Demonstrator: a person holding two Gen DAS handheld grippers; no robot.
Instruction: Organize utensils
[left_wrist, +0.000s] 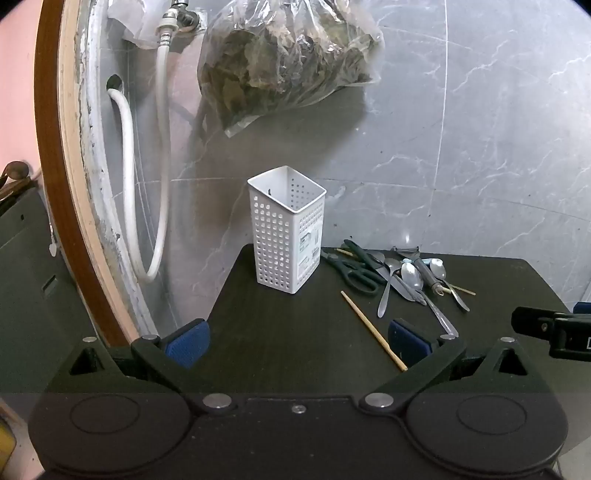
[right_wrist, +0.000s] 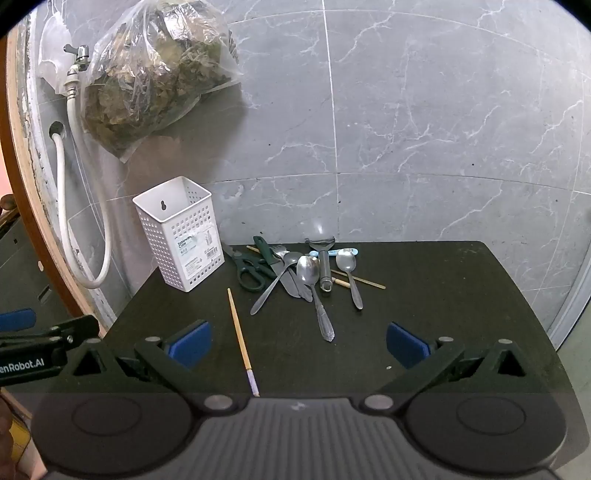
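Chopstick (right_wrist: 242, 339) lengthwise toward wall

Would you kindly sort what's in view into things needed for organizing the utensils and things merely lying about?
Job: white perforated caddy; scissors; knife; spoons; peeler; lone chopstick.
Lying about: bag of dried leaves; white hose; tap.

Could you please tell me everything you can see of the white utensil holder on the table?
The white utensil holder is a tall, square, plastic-looking caddy standing upright at the dark table's far left corner, near the grey marbled wall. Its walls are perforated with rows of small square holes; one wall has a keyhole hanging slot near the rim, another bears a printed label. It looks empty. Nothing touches it but the table; the green-handled scissors lie just beside it.
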